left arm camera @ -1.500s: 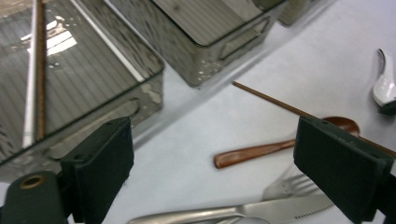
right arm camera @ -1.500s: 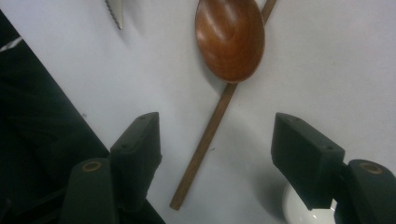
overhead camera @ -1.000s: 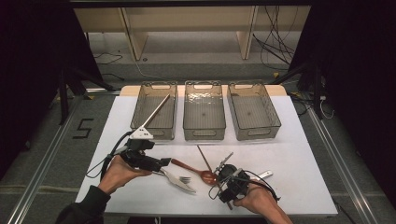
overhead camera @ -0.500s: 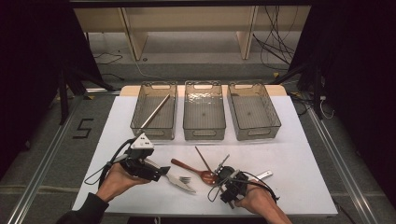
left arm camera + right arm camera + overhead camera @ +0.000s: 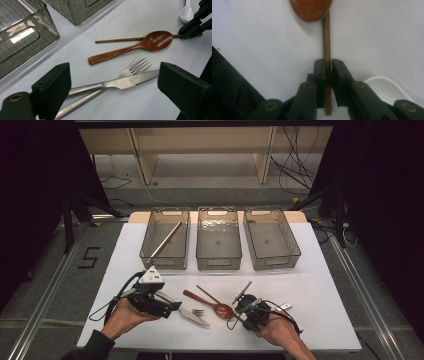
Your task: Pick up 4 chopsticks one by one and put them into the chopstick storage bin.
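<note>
My right gripper [image 5: 327, 65] is shut on a thin brown wooden chopstick [image 5: 326, 37] that lies on the white table, pinching it near its end. In the high view the right gripper [image 5: 240, 308] sits at the front right. Its chopstick runs under the bowl of a wooden spoon [image 5: 130, 48]. My left gripper [image 5: 113, 100] stands wide open, low over a steel knife [image 5: 120, 83] and a fork [image 5: 136, 67] that lie side by side between its jaws. In the high view the left gripper [image 5: 171, 306] is at the front left, beside the knife [image 5: 192, 316].
Three clear bins stand in a row at the back: the left bin [image 5: 148, 251] holds a metal chopstick [image 5: 166, 239]; the middle bin [image 5: 218, 262] and right bin [image 5: 295, 251] look bare. A white spoon [image 5: 384, 90] lies just right of my right gripper.
My left gripper has dropped a little toward the near edge, closer over the knife and fork. The right gripper has stayed shut on the chopstick, hardly moving.
</note>
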Motion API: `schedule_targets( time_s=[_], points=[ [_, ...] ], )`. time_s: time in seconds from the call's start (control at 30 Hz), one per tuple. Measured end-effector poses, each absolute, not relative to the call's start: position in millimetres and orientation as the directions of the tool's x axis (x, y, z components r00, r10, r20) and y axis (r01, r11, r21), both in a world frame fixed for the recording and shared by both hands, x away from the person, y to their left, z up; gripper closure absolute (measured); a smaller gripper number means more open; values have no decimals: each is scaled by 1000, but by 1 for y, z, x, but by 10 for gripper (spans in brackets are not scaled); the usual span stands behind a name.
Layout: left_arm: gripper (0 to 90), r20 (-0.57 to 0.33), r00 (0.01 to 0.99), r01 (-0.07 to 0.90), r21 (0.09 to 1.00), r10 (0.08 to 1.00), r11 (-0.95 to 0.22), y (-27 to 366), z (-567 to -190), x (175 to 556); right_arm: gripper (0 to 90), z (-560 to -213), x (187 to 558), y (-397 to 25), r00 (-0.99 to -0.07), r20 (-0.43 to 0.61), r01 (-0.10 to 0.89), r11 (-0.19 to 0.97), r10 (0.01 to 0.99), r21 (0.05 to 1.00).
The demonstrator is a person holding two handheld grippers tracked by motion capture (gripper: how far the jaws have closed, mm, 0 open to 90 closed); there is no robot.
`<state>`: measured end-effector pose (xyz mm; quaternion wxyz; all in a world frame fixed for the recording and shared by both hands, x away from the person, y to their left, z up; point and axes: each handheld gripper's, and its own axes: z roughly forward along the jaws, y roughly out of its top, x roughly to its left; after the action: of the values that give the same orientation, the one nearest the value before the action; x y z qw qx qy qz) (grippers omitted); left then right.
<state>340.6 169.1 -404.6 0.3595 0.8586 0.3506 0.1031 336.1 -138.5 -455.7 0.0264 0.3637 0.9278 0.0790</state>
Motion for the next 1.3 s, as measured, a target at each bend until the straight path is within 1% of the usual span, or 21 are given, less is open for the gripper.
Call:
schedule_targets(
  time_s=[0.3, 0.7, 0.87, 1.0, 1.2, 1.3],
  points=[
    [115, -69, 734, 524, 691, 675, -499, 170, -406, 341, 849, -454, 337, -142, -733, 15, 672, 721, 680, 169],
    [117, -69, 734, 524, 691, 675, -499, 171, -407, 343, 851, -432, 336, -151, -744, 0, 644, 718, 668, 265],
    [116, -72, 730, 529, 688, 679, -496, 173, -407, 344, 850, -424, 333, -153, -769, -13, 609, 738, 639, 289],
    [116, -70, 729, 526, 693, 681, -493, 174, -405, 346, 851, -417, 328, -151, -801, -19, 566, 768, 598, 300],
    [115, -69, 737, 521, 693, 672, -499, 175, -401, 349, 850, -410, 321, -144, -842, -29, 506, 808, 538, 300],
    [115, -64, 756, 506, 688, 651, -520, 172, -396, 349, 850, -409, 318, -141, -859, -40, 477, 826, 510, 300]
  ],
)
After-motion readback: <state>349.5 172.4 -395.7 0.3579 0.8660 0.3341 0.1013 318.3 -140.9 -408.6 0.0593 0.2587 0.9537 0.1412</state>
